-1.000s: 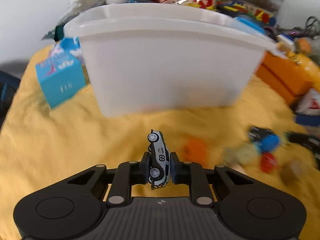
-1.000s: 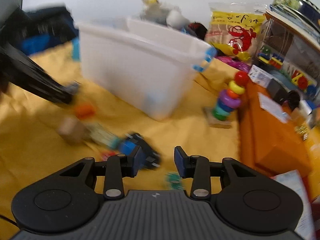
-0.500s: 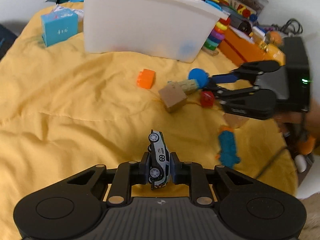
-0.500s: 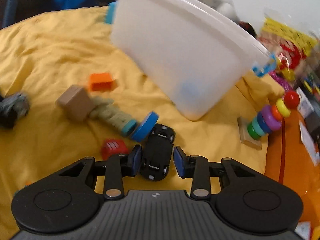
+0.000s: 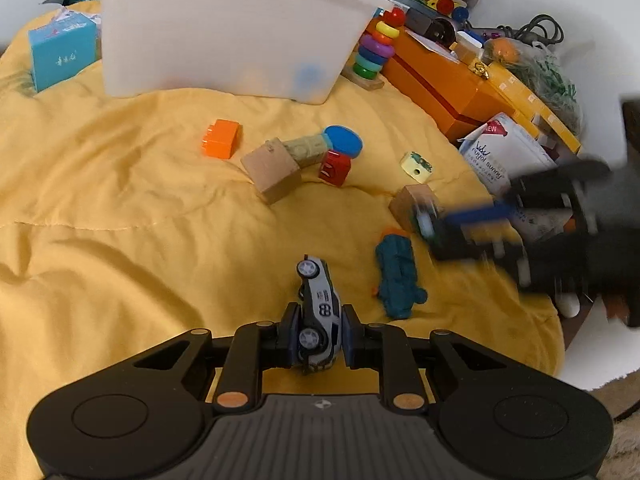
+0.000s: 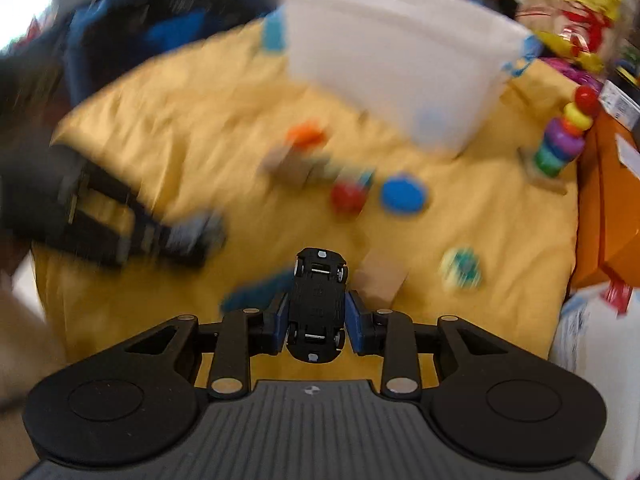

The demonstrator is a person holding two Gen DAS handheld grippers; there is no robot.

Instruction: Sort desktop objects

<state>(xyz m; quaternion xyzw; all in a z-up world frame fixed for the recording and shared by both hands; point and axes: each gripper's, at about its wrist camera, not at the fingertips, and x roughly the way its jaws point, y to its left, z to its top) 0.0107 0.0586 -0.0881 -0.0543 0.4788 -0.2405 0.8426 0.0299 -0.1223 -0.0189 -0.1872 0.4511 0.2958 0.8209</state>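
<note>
My left gripper [image 5: 318, 330] is shut on a white toy car [image 5: 318, 312] marked 88, held on its side above the yellow cloth [image 5: 120, 208]. My right gripper [image 6: 318, 320] is shut on a black toy car [image 6: 319, 300], its underside facing the camera. In the left wrist view the right gripper [image 5: 444, 228] appears blurred at the right, lifted near a wooden block [image 5: 408, 204]. A white plastic bin [image 5: 228, 36] stands at the back. An orange brick [image 5: 222, 144], a wooden cube [image 5: 272, 174], a red cube [image 5: 335, 167] and a blue disc [image 5: 343, 141] lie in the middle.
A teal toy [image 5: 398, 276] lies just right of my left gripper. A pale dice-like block [image 5: 416, 164], a ring stacker [image 5: 376, 52], orange boxes [image 5: 440, 88], a white pouch [image 5: 504, 156] and a blue carton [image 5: 56, 54] surround the cloth. The right wrist view is motion-blurred.
My right gripper closed on the black car and lifted it off the cloth, swinging back toward the near right. My left gripper pulled back from the bin, still holding the white car.
</note>
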